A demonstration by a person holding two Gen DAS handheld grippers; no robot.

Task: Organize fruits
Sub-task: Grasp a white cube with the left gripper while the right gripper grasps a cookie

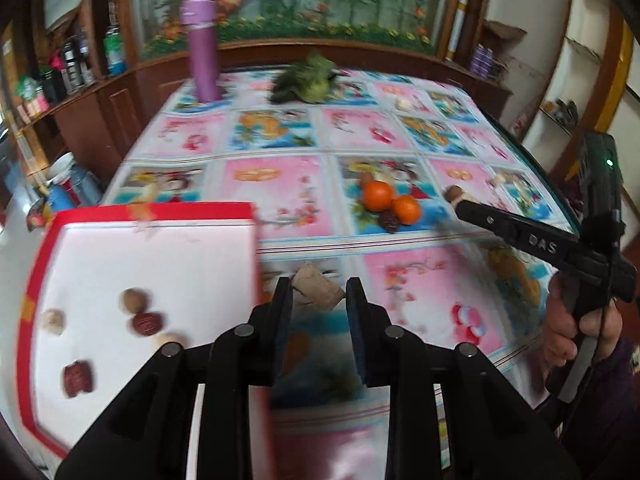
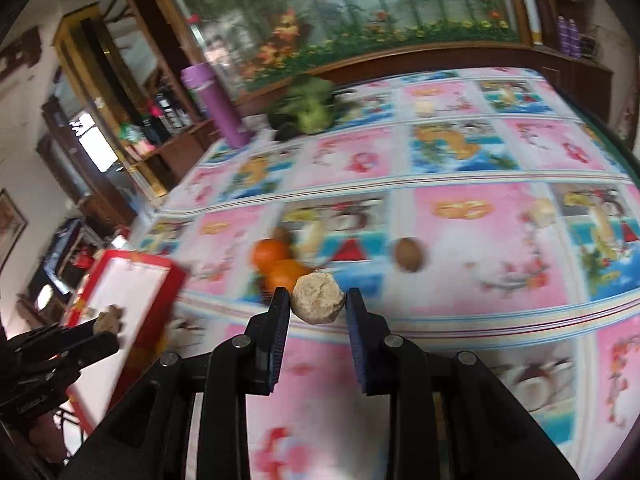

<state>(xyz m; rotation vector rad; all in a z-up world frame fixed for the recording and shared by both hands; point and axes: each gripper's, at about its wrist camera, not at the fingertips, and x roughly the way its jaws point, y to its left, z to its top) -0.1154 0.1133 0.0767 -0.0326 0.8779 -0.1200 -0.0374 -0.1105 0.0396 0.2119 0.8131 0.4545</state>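
Note:
In the left wrist view my left gripper (image 1: 319,300) is shut on a tan walnut-like piece (image 1: 318,289), just right of a red box (image 1: 152,212) with a white inside. Red dates (image 1: 148,322) and walnuts (image 1: 134,300) lie in that box. Two oranges (image 1: 377,196) and a dark date (image 1: 389,221) sit on the tablecloth ahead. In the right wrist view my right gripper (image 2: 318,304) is shut on a pale lumpy walnut (image 2: 318,298), above the table and near the oranges (image 2: 280,264). Another walnut (image 2: 409,255) lies on the cloth to the right.
A purple tube (image 1: 202,52) and a leafy green vegetable (image 1: 308,80) stand at the table's far side, before a wooden cabinet. A hand (image 1: 568,332) holds the right gripper (image 1: 460,204) at the right. Shelves with bottles line the left wall.

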